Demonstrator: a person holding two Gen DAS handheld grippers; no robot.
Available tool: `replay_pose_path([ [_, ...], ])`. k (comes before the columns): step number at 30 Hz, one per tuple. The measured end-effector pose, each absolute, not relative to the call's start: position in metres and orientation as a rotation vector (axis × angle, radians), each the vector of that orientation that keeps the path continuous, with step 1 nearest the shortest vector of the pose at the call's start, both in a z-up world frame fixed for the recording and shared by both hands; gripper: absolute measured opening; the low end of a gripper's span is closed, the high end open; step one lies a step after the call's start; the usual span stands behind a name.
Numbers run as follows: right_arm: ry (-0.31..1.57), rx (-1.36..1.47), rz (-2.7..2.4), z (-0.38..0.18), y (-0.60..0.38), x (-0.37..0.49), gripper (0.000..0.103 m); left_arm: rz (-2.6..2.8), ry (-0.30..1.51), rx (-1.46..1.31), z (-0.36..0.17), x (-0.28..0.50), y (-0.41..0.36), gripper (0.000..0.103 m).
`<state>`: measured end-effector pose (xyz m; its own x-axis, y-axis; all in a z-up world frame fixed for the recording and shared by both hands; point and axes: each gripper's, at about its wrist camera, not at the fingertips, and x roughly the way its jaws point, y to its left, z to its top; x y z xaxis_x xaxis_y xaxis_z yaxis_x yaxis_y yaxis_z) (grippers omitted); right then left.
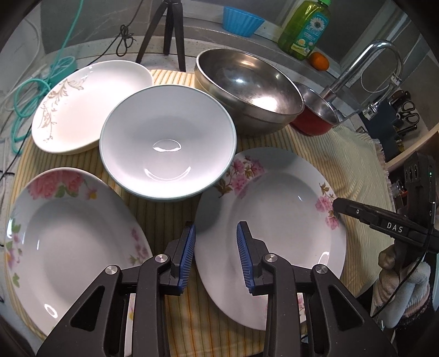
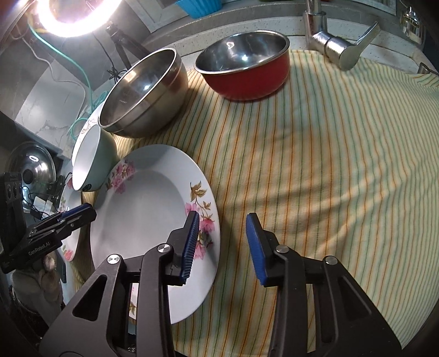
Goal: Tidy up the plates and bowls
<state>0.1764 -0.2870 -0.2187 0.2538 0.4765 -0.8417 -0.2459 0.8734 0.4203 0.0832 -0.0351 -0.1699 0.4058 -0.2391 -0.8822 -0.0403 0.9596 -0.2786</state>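
A floral plate [image 1: 274,219] [image 2: 142,214] lies on the striped cloth [image 2: 329,164] between both grippers. My left gripper [image 1: 216,247] [image 2: 87,212] straddles its left rim, pads narrowed onto it. My right gripper [image 2: 222,239] [image 1: 336,204] straddles the opposite rim: one pad sits over the flowers, the other hangs over bare cloth with a gap showing. A second floral plate [image 1: 68,241] lies to the left. Behind are a white bowl [image 1: 167,148] [image 2: 87,162], a white plate with a gold pattern [image 1: 90,101], a steel bowl [image 1: 247,85] [image 2: 142,90] and a red pot [image 1: 315,115] [image 2: 244,68].
A faucet [image 1: 370,63] [image 2: 337,46] rises at the cloth's far right edge. On the ledge behind stand a green soap bottle [image 1: 304,27], a blue cup [image 1: 241,20] and an orange [image 1: 319,60]. A tripod [image 1: 167,30] and cables sit at the back left.
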Motion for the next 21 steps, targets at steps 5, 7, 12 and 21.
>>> replay_pose_path([
  [5,1.237,0.255,0.518,-0.224,-0.284,0.178,0.031,-0.121,1.176,-0.262,-0.175,0.085,-0.034,0.029],
  [7,1.238,0.257,0.527,-0.224,-0.282,0.179,0.028,-0.133,1.182,-0.265,-0.176,0.086,-0.035,0.029],
  [12,1.243,0.248,0.548,-0.223,-0.272,0.179,0.021,-0.137,1.184,-0.270,-0.178,0.086,-0.035,0.028],
  [21,1.251,0.241,0.531,-0.220,-0.274,0.174,0.021,-0.144,1.184,-0.275,-0.177,0.081,-0.037,0.028],
])
